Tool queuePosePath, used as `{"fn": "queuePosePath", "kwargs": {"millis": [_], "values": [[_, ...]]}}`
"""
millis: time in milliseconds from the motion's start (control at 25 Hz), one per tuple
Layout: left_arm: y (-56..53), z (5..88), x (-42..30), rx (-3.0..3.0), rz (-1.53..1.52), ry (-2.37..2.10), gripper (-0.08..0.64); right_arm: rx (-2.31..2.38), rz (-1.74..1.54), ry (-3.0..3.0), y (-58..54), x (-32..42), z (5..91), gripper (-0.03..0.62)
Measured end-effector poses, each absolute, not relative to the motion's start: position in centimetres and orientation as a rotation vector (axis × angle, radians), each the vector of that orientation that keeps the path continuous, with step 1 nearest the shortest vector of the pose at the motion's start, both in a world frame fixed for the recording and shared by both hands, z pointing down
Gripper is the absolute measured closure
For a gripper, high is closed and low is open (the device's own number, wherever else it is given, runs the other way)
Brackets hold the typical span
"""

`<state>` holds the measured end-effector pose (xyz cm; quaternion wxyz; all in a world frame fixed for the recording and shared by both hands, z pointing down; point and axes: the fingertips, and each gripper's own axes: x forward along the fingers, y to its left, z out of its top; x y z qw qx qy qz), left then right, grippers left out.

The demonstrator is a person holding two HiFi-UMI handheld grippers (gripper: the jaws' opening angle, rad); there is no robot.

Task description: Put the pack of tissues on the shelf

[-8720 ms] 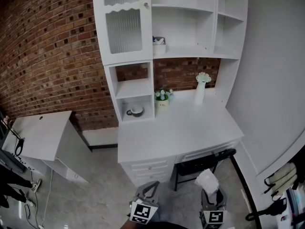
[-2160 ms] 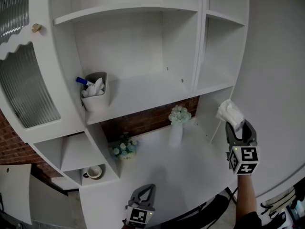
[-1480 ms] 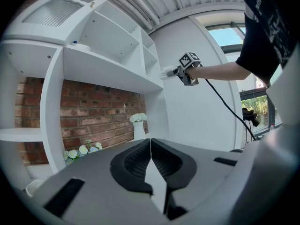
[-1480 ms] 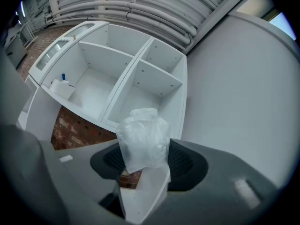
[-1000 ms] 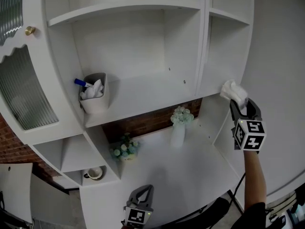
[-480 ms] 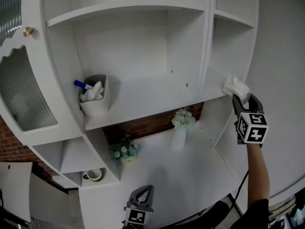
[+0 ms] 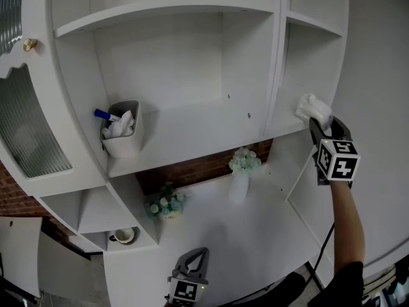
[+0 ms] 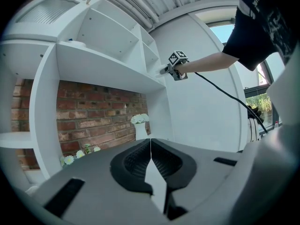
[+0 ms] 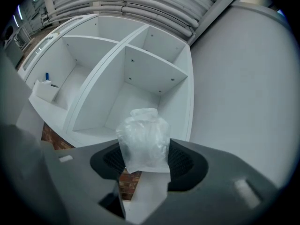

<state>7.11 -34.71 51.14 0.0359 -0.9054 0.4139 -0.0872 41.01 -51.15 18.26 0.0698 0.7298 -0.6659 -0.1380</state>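
The pack of tissues (image 7: 312, 110), white in clear wrap, is pinched upright in my right gripper (image 7: 321, 125). It hangs at the front edge of the narrow right-hand shelf (image 7: 285, 125) of the white wall unit. In the right gripper view the pack of tissues (image 9: 143, 139) stands between both jaws, with the empty right compartment (image 9: 136, 108) straight behind it. My left gripper (image 7: 190, 270) is low at the bottom of the head view, over the desk; its jaws meet with nothing between them. From the left gripper view the right gripper (image 8: 168, 69) shows far off, at the shelf's edge.
A grey holder (image 7: 120, 130) with a blue marker and a white cloth sits on the wide middle shelf. On the desk (image 7: 255, 229) stand a white vase of flowers (image 7: 240, 174) and a small flower pot (image 7: 165, 204). A cup (image 7: 122, 236) sits in the lower left cubby. The wall (image 7: 377, 75) is close on the right.
My right gripper has carried the tissues a little up and toward the right-hand shelf's front edge. The left gripper has stayed where it was.
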Motion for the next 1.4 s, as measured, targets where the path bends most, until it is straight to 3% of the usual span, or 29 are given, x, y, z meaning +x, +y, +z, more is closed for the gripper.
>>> {"fn": "queuePosePath", "kwargs": {"millis": [1400], "values": [[-36.6, 52.2, 5.1, -2.766, -0.294, 1.386, 0.549, 2.163, -0.215, -2.127, -57.3, 40.3, 19.9, 0.345]]}}
